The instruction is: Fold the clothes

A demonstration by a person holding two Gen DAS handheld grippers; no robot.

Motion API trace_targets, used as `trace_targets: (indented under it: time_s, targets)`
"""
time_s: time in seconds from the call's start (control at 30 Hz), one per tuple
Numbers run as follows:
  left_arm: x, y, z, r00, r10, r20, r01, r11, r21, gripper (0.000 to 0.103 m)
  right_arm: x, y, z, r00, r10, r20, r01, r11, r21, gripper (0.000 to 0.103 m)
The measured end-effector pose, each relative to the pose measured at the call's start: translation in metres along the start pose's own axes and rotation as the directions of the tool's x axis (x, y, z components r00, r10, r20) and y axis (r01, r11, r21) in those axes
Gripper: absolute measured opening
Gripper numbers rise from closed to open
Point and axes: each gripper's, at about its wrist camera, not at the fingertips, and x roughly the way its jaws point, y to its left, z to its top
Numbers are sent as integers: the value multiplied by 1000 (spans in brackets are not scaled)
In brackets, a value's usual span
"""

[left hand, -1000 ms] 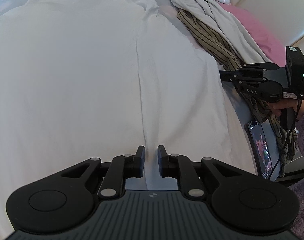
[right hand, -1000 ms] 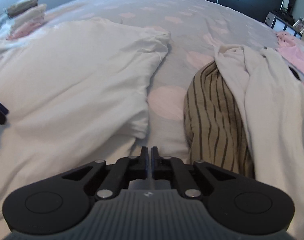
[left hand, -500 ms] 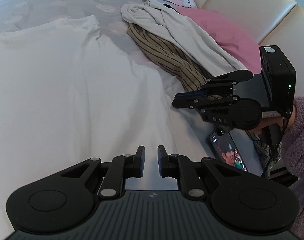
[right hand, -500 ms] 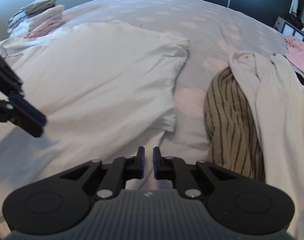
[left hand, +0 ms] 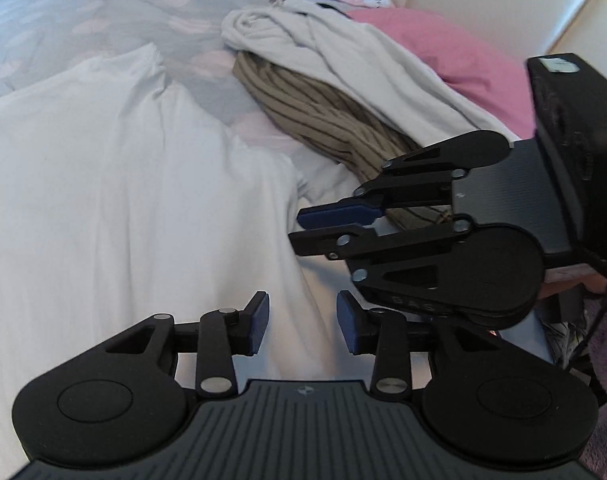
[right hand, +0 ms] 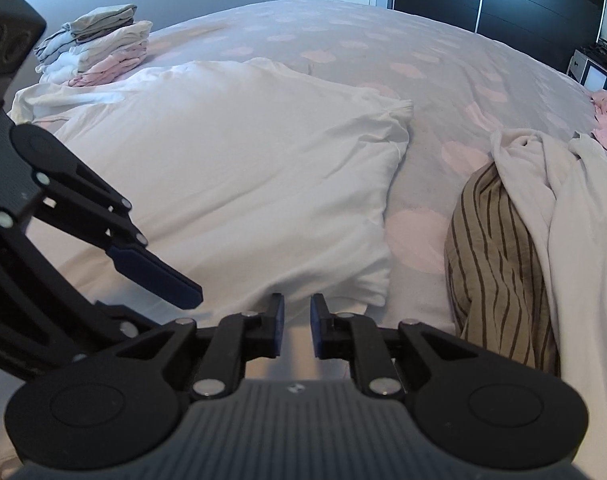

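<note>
Both grippers hang over a white shirt (right hand: 231,168) spread flat on the bed (right hand: 383,40).

The left gripper (left hand: 303,322) and right gripper (right hand: 295,330) are both opening, holding nothing. Only the right view shows the folded stack (right hand: 99,46) beyond the shirt; only the left shows the pink pillow (left hand: 455,56). The striped garment (right hand: 495,272) shows in both.

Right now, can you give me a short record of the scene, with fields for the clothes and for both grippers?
surface: bed cover, grey with pink dots
spread out: white shirt
waiting pile: striped garment under a cream garment
done: folded stack, far corner
left gripper: opening, nothing between its jaws
right gripper: opening, nothing between its jaws
</note>
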Motion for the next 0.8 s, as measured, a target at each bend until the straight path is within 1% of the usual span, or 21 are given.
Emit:
trace_targets:
  time_s: [0.03, 0.07, 0.1, 0.17, 0.23, 0.27, 0.4, 0.47, 0.5, 0.67, 0.8]
  targets:
    - [3, 2, 1, 1000, 8, -6, -8, 1000, -3, 18, 0, -1, 0, 1000, 2, 1, -2, 1000, 2, 17]
    - [5, 4, 2, 1000, 15, -11, -15, 1000, -11, 9, 0, -1, 0, 1000, 2, 0, -2, 1000, 2, 18]
    - [6, 7, 3, 1000, 14, -11, -14, 1000, -22, 4, 1, -2, -1, 1000, -2, -6, 2, 1000, 0, 20]
    - [5, 13, 3, 1000, 6, -6, -6, 999, -41, 0, 2, -5, -2, 999, -19, -26, 19, 1000, 0, 29]
    - [1, 18, 3, 1000, -3, 2, 3, 998, -55, 0, 3, -9, -6, 998, -45, -41, 45, 999, -1, 29]
    - [-1, 22, 4, 1000, -21, 8, 21, 997, -71, 0, 4, -11, -8, 997, -56, -47, 56, 998, -2, 29]
    - [-11, 35, 4, 993, -109, 46, 114, 983, -142, 0, 10, -15, -14, 994, -93, -56, 94, 996, 6, 36]
    - [-17, 41, 4, 984, -167, 69, 177, 967, -181, 0, 14, -15, -15, 993, -110, -44, 110, 994, 7, 39]
    - [-18, 43, 4, 980, -184, 76, 196, 962, -193, 0, 17, -15, -15, 993, -115, -37, 116, 993, 9, 40]
    - [-24, 48, 4, 976, -200, 87, 214, 955, -206, 0, 28, -12, -12, 989, -144, 10, 144, 989, -34, 41]
    - [-23, 51, 4, 976, -199, 87, 214, 952, -220, 0, 31, -19, -10, 988, -149, 43, 148, 989, 29, 40]
